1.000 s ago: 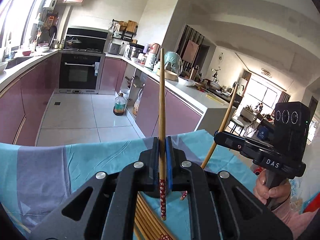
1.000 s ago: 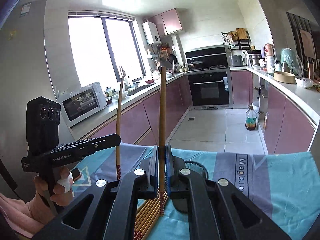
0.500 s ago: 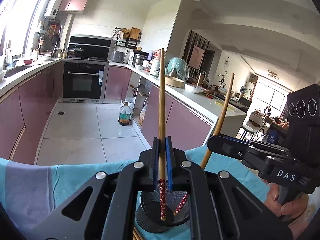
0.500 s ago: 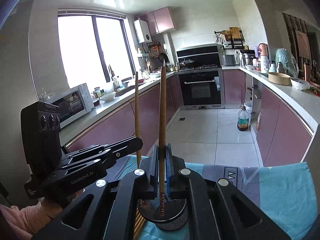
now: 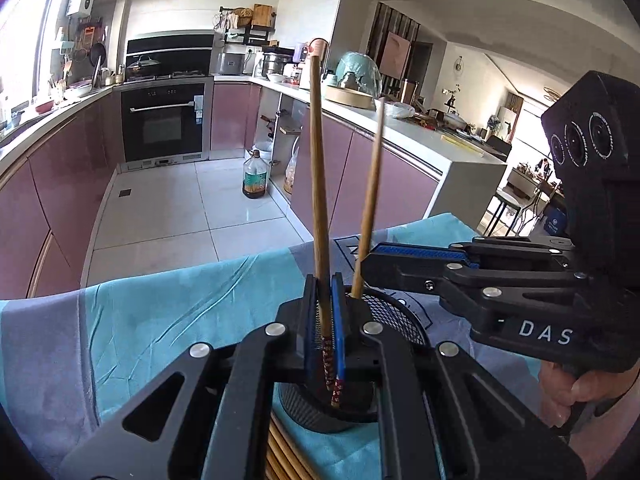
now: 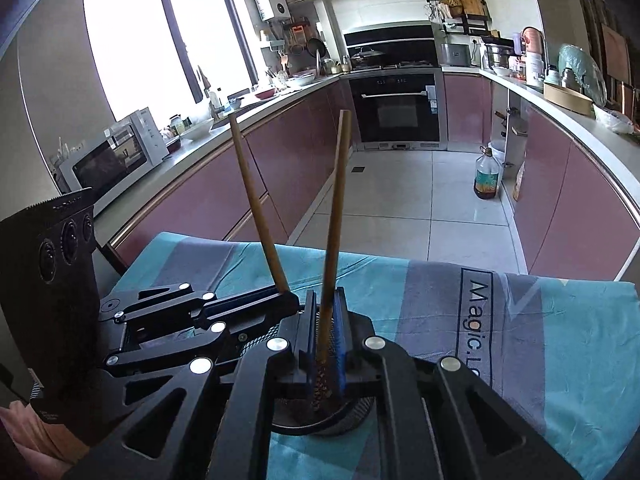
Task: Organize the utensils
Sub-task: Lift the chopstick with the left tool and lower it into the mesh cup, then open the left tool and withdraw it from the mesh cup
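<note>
A black mesh utensil holder stands on the teal and grey cloth. My left gripper is shut on a wooden chopstick whose red patterned end dips into the holder. My right gripper holds a second chopstick between its pads, lower end also inside the holder. Its jaws are starting to open and that stick leans. Both grippers meet over the holder's rim.
Several more chopsticks lie in a bundle on the cloth just in front of the holder. A person's hand grips the right tool's handle. Beyond the table's far edge are a tiled kitchen floor, an oil bottle and purple cabinets.
Both grippers came down and together over the mesh holder. The chopstick ends went from above the cloth into the holder, and both sticks now lean instead of standing straight.
</note>
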`<state>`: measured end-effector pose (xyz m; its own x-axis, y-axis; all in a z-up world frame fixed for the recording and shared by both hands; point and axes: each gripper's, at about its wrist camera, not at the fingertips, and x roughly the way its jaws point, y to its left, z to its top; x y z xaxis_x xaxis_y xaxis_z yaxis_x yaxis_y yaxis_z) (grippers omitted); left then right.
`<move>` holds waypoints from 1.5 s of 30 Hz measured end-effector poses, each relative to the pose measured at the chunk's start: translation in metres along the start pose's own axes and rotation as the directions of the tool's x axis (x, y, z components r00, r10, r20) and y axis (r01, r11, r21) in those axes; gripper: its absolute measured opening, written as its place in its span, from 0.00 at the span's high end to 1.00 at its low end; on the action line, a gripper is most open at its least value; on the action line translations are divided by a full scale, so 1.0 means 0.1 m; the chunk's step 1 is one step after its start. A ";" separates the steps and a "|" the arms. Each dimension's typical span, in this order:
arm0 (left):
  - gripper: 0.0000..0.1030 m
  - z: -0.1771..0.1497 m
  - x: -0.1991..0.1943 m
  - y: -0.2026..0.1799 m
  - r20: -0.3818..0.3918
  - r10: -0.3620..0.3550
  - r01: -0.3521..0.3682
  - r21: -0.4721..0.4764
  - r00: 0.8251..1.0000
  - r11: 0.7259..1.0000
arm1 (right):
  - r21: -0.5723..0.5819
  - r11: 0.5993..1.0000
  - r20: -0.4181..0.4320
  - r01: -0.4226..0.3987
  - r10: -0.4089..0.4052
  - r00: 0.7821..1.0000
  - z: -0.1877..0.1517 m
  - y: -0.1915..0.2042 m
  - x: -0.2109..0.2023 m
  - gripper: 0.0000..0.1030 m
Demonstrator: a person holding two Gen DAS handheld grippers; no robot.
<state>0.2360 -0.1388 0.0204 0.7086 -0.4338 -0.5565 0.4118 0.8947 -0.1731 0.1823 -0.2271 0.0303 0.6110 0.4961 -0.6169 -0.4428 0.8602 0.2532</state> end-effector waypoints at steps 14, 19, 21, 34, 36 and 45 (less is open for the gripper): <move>0.65 -0.02 -0.37 0.17 0.076 0.074 -0.074 -0.010 0.994 0.997 | 0.021 1.000 0.110 0.019 -0.021 0.994 -0.03 0.02 -0.24 0.58; 0.57 -0.16 -0.70 0.33 0.092 0.114 -0.116 0.011 0.989 0.993 | -0.020 0.999 0.151 -0.037 0.040 0.988 -0.22 0.16 -0.48 0.51; 0.54 -0.26 -0.79 0.38 0.078 0.140 -0.141 0.019 0.987 0.990 | -0.044 0.997 0.147 -0.069 0.074 0.986 -0.33 0.24 -0.53 0.50; 0.48 -1.16 -0.89 0.65 -0.098 0.247 -0.249 -0.004 0.964 0.969 | -0.021 0.994 -0.074 -0.112 0.110 0.991 -1.07 0.55 0.01 0.50; 0.48 -1.25 -0.89 0.65 -0.115 0.251 -0.254 -0.007 0.961 0.967 | -0.018 0.995 -0.090 -0.102 0.100 0.991 -1.11 0.58 0.07 0.50; 0.47 -1.43 -0.81 0.60 -0.175 0.261 -0.266 -0.007 0.949 0.964 | -0.013 0.999 -0.141 -0.046 0.044 0.989 -1.22 0.64 0.21 0.51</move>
<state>0.1217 -0.0352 -0.0609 0.6802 -0.1599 -0.7154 0.2047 0.9785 -0.0241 0.0868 -0.1756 -0.0574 0.4927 0.5117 -0.7038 -0.4788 0.8348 0.2717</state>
